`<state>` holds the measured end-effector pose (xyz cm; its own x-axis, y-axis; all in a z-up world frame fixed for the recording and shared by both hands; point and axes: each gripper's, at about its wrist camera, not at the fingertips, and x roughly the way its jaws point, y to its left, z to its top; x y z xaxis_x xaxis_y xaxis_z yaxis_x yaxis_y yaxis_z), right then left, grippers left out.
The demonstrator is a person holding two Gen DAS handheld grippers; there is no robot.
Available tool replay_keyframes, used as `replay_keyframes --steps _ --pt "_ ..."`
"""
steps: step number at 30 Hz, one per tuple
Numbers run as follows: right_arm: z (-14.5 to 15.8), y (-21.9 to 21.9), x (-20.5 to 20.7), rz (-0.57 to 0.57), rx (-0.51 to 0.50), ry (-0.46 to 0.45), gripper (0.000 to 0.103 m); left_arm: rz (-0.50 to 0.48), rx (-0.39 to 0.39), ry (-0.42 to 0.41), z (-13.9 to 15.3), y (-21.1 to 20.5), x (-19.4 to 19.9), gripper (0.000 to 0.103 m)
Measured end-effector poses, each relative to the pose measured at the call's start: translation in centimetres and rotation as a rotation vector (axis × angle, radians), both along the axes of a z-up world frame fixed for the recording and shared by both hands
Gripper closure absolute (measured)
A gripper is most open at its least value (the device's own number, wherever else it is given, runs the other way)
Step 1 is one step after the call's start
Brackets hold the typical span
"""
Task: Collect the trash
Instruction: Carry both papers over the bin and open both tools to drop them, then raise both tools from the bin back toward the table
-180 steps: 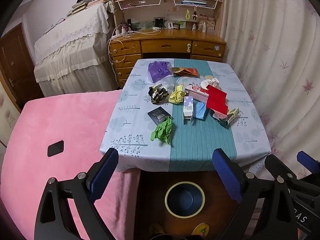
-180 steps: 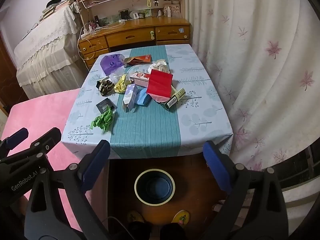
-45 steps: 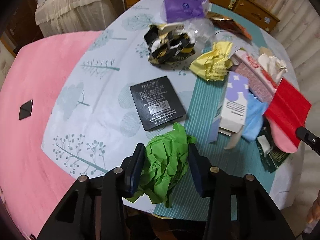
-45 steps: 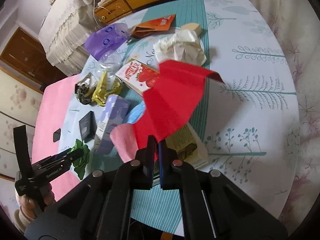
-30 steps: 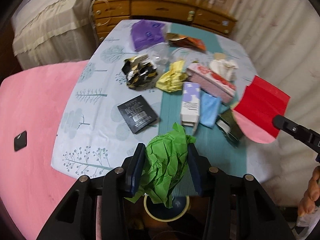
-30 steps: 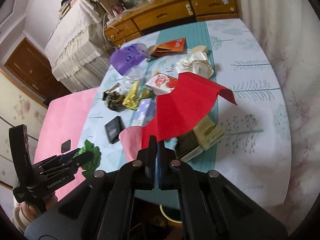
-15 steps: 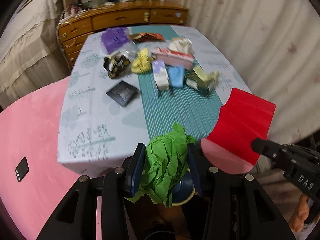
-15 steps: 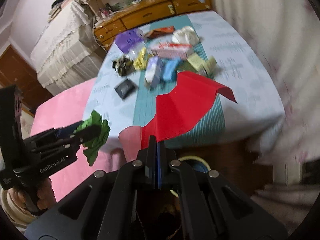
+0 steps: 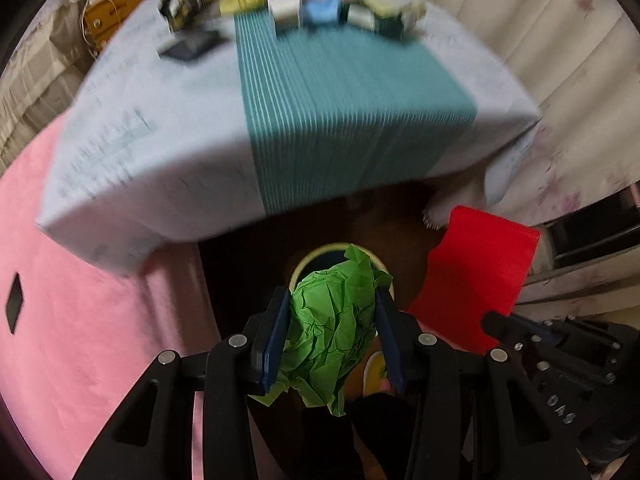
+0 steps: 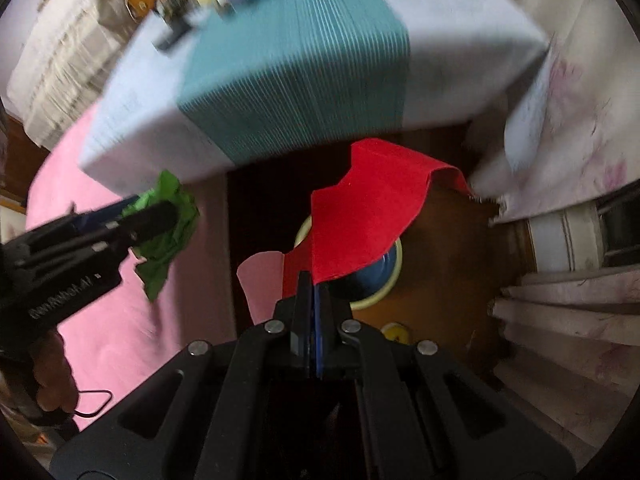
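My left gripper [image 9: 332,312] is shut on a crumpled green paper [image 9: 334,320] and holds it above the round bin [image 9: 316,258], which has a pale yellow rim and a dark blue inside and stands on the floor under the table's front edge. The green paper hides most of the bin. My right gripper [image 10: 311,280] is shut on a red paper sheet [image 10: 360,220] that hangs over the same bin [image 10: 384,280]. The red sheet [image 9: 476,280] also shows at the right of the left wrist view. The left gripper with the green paper [image 10: 164,224] shows at the left of the right wrist view.
The table [image 9: 160,128] with a pale cloth and teal runner [image 9: 340,100] carries several more pieces of trash at its far end [image 9: 320,8]. A pink bed [image 9: 80,340] lies to the left. Curtains [image 9: 560,80] hang to the right. The floor [image 10: 448,272] is brown wood.
Both grippers have dropped from above the table to below its front edge, over the bin. Each still holds its paper. The view is blurred by motion.
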<state>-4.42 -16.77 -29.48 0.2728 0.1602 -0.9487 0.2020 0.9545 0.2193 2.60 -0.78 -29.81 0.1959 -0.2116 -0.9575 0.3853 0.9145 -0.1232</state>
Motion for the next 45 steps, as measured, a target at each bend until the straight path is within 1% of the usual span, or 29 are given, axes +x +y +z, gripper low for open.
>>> replay_keyframes --steps 1,2,3,4,5,6,7,8,9,11,14,17,19,21,22,23,25,27,28,30,31,32,37,40,41,42,44,45 --pt "-1.5 -0.1 0.0 0.004 -0.002 0.016 0.103 0.003 0.008 0.005 -1.4 -0.2 -0.2 0.061" --pt "-4.1 -0.3 -0.2 0.008 -0.001 0.043 0.103 0.007 0.018 0.011 -2.9 -0.4 -0.2 0.061" --pt "-5.7 -0.3 0.1 0.011 0.002 0.056 0.103 0.010 0.029 0.021 -5.3 -0.8 -0.3 0.061" --pt "-7.8 -0.4 0.1 0.014 0.005 0.073 0.103 0.012 0.033 0.024 -6.8 -1.1 -0.3 0.061" --pt "-10.1 -0.5 0.2 0.019 0.005 0.092 0.103 0.014 0.037 0.026 -8.3 -1.4 -0.2 0.061" --pt "-12.5 -0.6 0.2 0.026 0.006 0.106 0.103 0.015 0.042 0.028 -10.7 -1.9 -0.2 0.061" --pt "-14.0 -0.7 0.5 0.031 0.007 0.114 0.103 0.014 0.043 0.030 -12.1 -2.2 -0.1 0.061" --pt "-16.6 -0.8 0.6 0.040 0.001 0.125 0.103 0.014 0.043 0.031 -13.6 -2.5 0.0 0.061" --pt "-17.9 -0.9 0.8 0.045 -0.002 0.130 0.103 0.014 0.045 0.038 -15.9 -2.9 0.1 0.060" --pt "-21.7 -1.2 1.2 0.052 -0.003 0.138 0.103 0.019 0.048 0.052 -19.1 -3.6 0.4 0.060" --pt "-26.0 -1.1 1.9 0.061 -0.001 0.134 0.103 0.029 0.057 0.062 -22.8 -4.0 1.2 0.059" --pt "-29.2 -0.9 2.6 0.069 -0.001 0.120 0.103 0.040 0.076 0.078 -26.6 -4.0 1.8 0.054" --pt "-30.8 -0.6 3.3 0.061 0.026 0.115 0.103 0.043 0.077 0.092 -28.6 -3.8 2.1 0.051" --pt "-32.2 -0.4 4.3 0.051 0.058 0.124 0.103 0.048 0.070 0.109 -30.2 -3.4 2.5 0.042" --pt "-32.9 -0.3 4.5 0.048 0.069 0.133 0.103 0.049 0.069 0.118 -30.7 -3.2 2.6 0.034" --pt "-33.4 -0.2 4.7 0.043 0.074 0.140 0.102 0.051 0.075 0.124 -31.1 -3.2 2.7 0.029" --pt "-34.1 0.1 4.9 0.031 0.086 0.147 0.100 0.054 0.093 0.116 -31.9 -2.9 2.8 0.028" --pt "-34.1 -0.1 5.0 0.020 0.098 0.146 0.096 0.056 0.093 0.110 -32.2 -2.7 2.9 0.028" --pt "-34.1 0.0 5.0 0.015 0.103 0.143 0.095 0.057 0.093 0.111 -32.2 -2.7 2.7 0.028" --pt "-34.1 -0.1 5.1 0.008 0.106 0.130 0.088 0.060 0.092 0.112 -31.7 -2.4 2.5 0.028" --pt "-34.2 -0.3 5.2 0.006 0.107 0.125 0.086 0.062 0.092 0.110 -31.5 -2.4 2.5 0.028" --pt "-33.7 -0.3 5.0 0.002 0.108 0.120 0.083 0.064 0.092 0.106 -31.1 -2.6 2.4 0.028" --pt "-31.9 -1.0 4.7 -0.006 0.111 0.108 0.082 0.072 0.095 0.091 -28.6 -2.7 1.9 0.028" --pt "-30.2 -1.1 4.7 -0.012 0.111 0.104 0.076 0.074 0.099 0.088 -26.6 -2.7 1.7 0.028" --pt "-29.5 -1.2 4.5 -0.014 0.111 0.100 0.073 0.075 0.100 0.085 -25.7 -2.6 1.6 0.028" --pt "-28.7 -1.3 4.4 -0.017 0.111 0.097 0.072 0.075 0.102 0.084 -24.7 -2.7 1.4 0.028" --pt "-26.5 -1.4 4.2 -0.025 0.109 0.092 0.072 0.077 0.104 0.081 -22.8 -2.7 1.1 0.028" --pt "-25.7 -1.5 4.1 -0.028 0.109 0.090 0.072 0.079 0.100 0.079 -21.2 -2.6 0.9 0.028"
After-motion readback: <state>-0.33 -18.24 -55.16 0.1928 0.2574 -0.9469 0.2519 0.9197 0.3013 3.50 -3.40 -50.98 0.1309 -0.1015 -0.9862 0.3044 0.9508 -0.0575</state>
